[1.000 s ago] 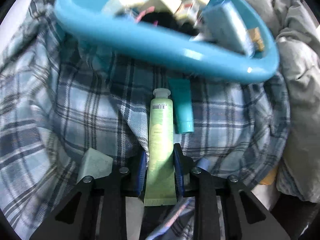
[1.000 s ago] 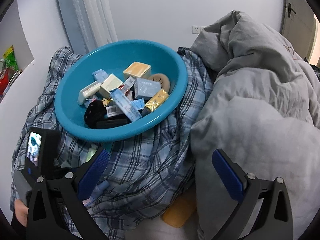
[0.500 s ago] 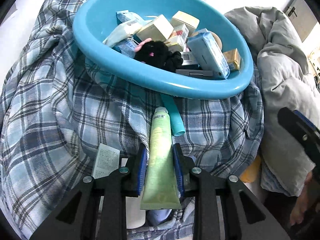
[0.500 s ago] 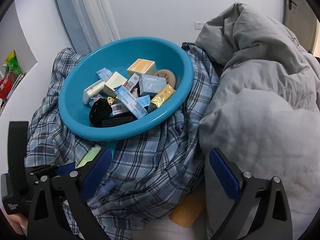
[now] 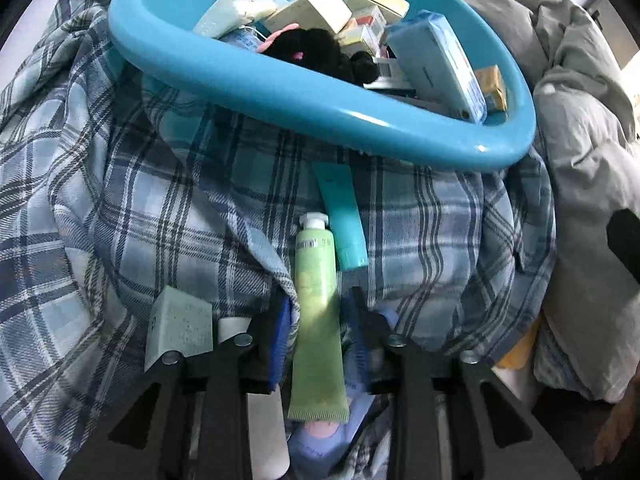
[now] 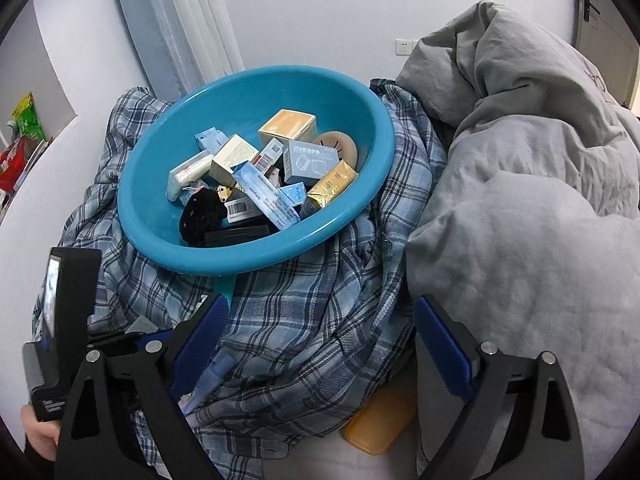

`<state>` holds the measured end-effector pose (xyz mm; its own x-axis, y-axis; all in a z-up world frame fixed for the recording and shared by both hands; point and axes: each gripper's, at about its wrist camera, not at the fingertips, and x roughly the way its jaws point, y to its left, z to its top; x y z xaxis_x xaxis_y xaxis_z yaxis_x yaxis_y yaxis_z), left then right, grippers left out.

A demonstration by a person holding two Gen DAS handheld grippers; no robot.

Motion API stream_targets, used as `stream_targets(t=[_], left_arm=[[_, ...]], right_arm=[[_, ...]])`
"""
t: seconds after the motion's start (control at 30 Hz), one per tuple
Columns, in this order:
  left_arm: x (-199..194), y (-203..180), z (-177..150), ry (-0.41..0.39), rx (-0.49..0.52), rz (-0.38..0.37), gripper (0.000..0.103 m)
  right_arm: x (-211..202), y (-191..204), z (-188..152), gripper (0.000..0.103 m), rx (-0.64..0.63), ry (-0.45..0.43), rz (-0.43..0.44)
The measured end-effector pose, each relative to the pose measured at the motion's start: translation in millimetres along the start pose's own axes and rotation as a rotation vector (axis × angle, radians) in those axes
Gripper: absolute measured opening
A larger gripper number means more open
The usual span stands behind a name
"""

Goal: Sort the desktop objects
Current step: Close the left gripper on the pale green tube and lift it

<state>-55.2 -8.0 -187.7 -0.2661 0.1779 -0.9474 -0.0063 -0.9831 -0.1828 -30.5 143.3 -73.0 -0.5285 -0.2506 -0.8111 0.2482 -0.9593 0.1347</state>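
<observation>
The left gripper (image 5: 320, 336) pointed steeply down over the plaid shirt (image 5: 140, 216), and its jaws were opening — the pale green tube (image 5: 318, 312) lay between the blue pads (image 5: 280, 344) with a sliver of gap on each side, so the grip had let go. The tube lay lengthwise, white cap toward the basin, its crimped end back between the fingers. Just beside it, cap end nearly touching, a teal tube (image 5: 344, 224) ran up under the rim of the blue basin (image 5: 320, 108). A pale green box (image 5: 180, 328) sat on the cloth just left of the gripper. Over in the right wrist view, the right gripper (image 6: 320, 344) hung wide with its jaws closing a little — nothing between them but shirt. The basin held small boxes and packets, a gold foil packet (image 6: 332, 188) and a black scrunchie (image 6: 200, 212) among them. A grey duvet (image 6: 520, 200) was heaped to the right.
</observation>
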Motion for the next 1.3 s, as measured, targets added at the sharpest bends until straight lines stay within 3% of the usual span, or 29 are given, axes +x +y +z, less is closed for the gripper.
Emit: stream_targets(t=[0.07, 0.13, 0.2, 0.23, 0.27, 0.37, 0.57, 0.77, 0.97, 1.03, 1.3], left_arm=[[-2, -1, 2, -0.042, 0.004, -0.006, 0.062], [-2, -2, 5, -0.068, 0.003, 0.001, 0.062], [3, -2, 8, -0.056, -0.005, 0.013, 0.056], [5, -1, 8, -0.048, -0.009, 0.024, 0.039], [7, -1, 9, -0.048, -0.009, 0.047, 0.030], [4, 2, 10, -0.049, -0.009, 0.037, 0.025], [-1, 4, 12, -0.038, 0.009, 0.027, 0.025], [15, -6, 16, -0.004, 0.060, 0.095, 0.030], [-5, 9, 21, -0.008, -0.019, 0.020, 0.025], [-26, 12, 21, -0.054, -0.015, 0.002, 0.025], [-57, 18, 25, -0.093, -0.018, -0.038, 0.023]], right_arm=[[-1, -2, 1, 0.093, 0.004, -0.001, 0.003], [-2, -3, 2, 0.093, 0.007, -0.004, 0.004], [-3, -5, 2, 0.093, 0.010, -0.006, 0.006], [-3, -5, 2, 0.093, 0.011, -0.007, 0.007], [-4, -6, 2, 0.093, 0.012, -0.008, 0.008], [-4, -9, 3, 0.093, 0.014, -0.008, 0.009], [-4, -14, 3, 0.093, 0.025, -0.008, 0.013], [-4, -14, 3, 0.093, 0.024, -0.008, 0.013], [-5, -16, 3, 0.093, 0.026, -0.012, 0.012], [-6, -17, 3, 0.093, 0.030, -0.016, 0.011], [-4, -15, 3, 0.093, 0.020, -0.014, -0.004]])
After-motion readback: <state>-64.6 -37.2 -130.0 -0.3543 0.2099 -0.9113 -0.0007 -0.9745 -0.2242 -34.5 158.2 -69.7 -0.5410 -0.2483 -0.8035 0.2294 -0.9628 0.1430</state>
